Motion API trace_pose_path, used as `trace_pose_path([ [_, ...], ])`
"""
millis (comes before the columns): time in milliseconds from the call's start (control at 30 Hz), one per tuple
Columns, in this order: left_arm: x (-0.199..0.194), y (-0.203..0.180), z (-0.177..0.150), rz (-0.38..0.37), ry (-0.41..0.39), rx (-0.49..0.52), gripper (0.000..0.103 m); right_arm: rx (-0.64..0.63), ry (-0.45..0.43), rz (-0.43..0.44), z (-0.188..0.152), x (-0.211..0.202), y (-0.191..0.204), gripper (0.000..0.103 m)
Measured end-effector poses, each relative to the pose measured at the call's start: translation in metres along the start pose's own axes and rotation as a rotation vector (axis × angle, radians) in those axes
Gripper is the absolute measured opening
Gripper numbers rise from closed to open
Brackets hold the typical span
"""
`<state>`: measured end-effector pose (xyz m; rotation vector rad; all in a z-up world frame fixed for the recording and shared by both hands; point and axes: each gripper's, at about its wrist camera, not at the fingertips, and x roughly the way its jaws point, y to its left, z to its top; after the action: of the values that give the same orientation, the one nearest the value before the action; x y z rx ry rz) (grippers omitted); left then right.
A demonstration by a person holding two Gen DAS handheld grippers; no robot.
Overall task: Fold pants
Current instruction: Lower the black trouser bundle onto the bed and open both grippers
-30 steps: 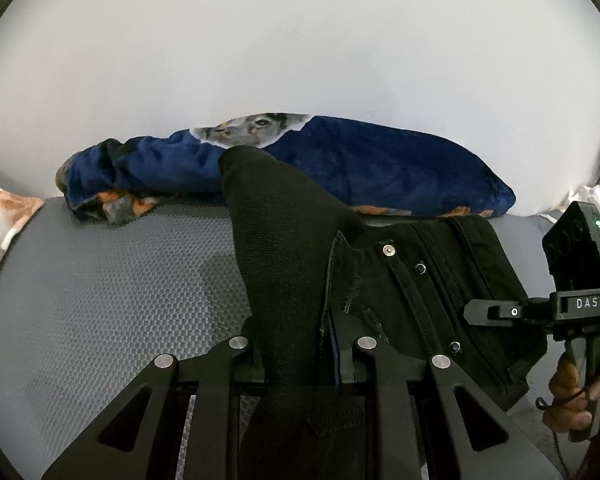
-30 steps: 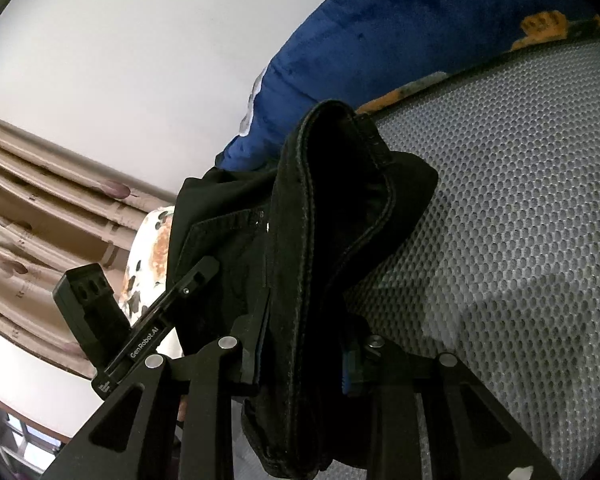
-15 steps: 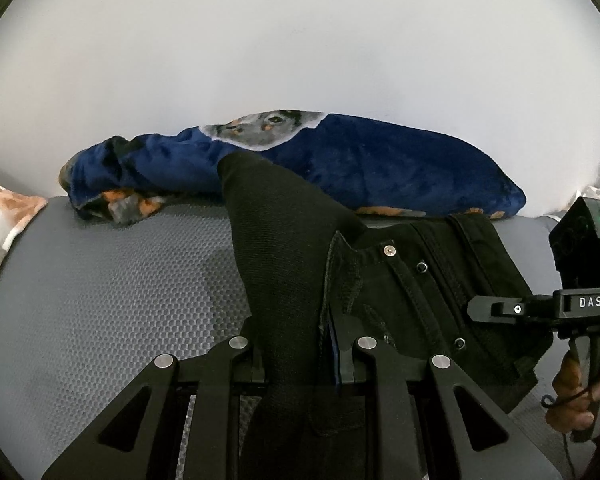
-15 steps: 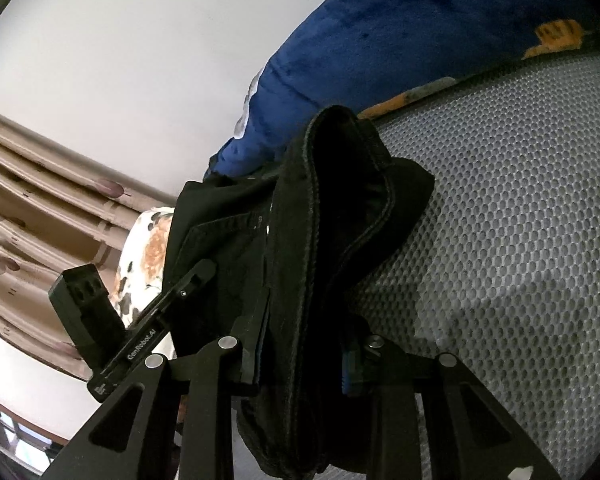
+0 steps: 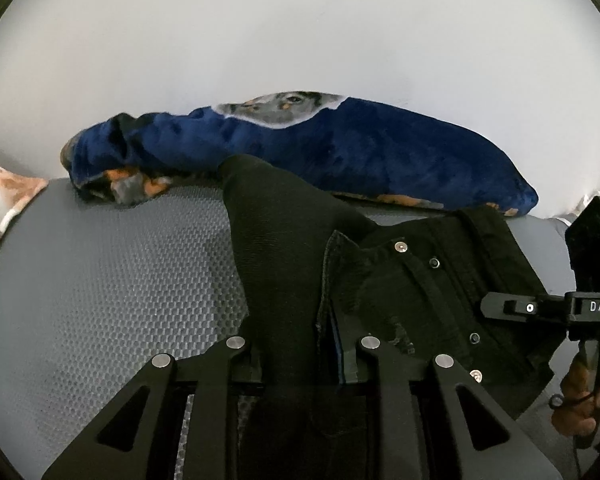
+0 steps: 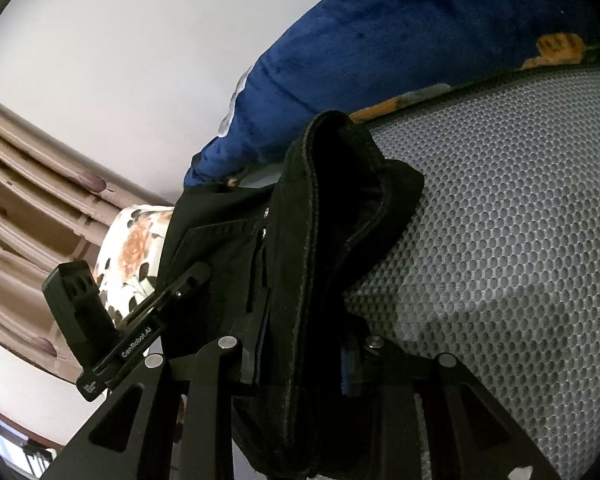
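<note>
Grey mesh mattress (image 5: 112,280) carried the black pants (image 5: 428,280). Left tool (image 5: 300,356) was easing open around one bunched leg; right tool (image 6: 304,356) stayed clenched on the waistband.

Left gripper (image 5: 300,364) is angling downward, jaws opening slightly with black pants (image 5: 284,248) fabric between the fingers, pads looking in contact. Right gripper (image 6: 300,364) is angling downward too, jaws closing narrow and clamping a bunched fold of the pants. A hand (image 5: 580,408) is gripping the right gripper's handle at lower right.
</note>
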<state>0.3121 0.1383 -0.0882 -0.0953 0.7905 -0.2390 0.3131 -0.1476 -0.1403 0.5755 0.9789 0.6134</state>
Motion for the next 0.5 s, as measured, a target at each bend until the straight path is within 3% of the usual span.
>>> trace_pose_path([
  [167,0.004,0.003,-0.005,0.013,-0.007,-0.005,0.029,0.014,-0.01,-0.004,-0.003,0.008,-0.003,0.026],
  [500,0.009,0.01,-0.013,0.07,-0.04,-0.029,0.051,-0.009,-0.051,-0.051,-0.015,0.016,-0.003,0.029],
])
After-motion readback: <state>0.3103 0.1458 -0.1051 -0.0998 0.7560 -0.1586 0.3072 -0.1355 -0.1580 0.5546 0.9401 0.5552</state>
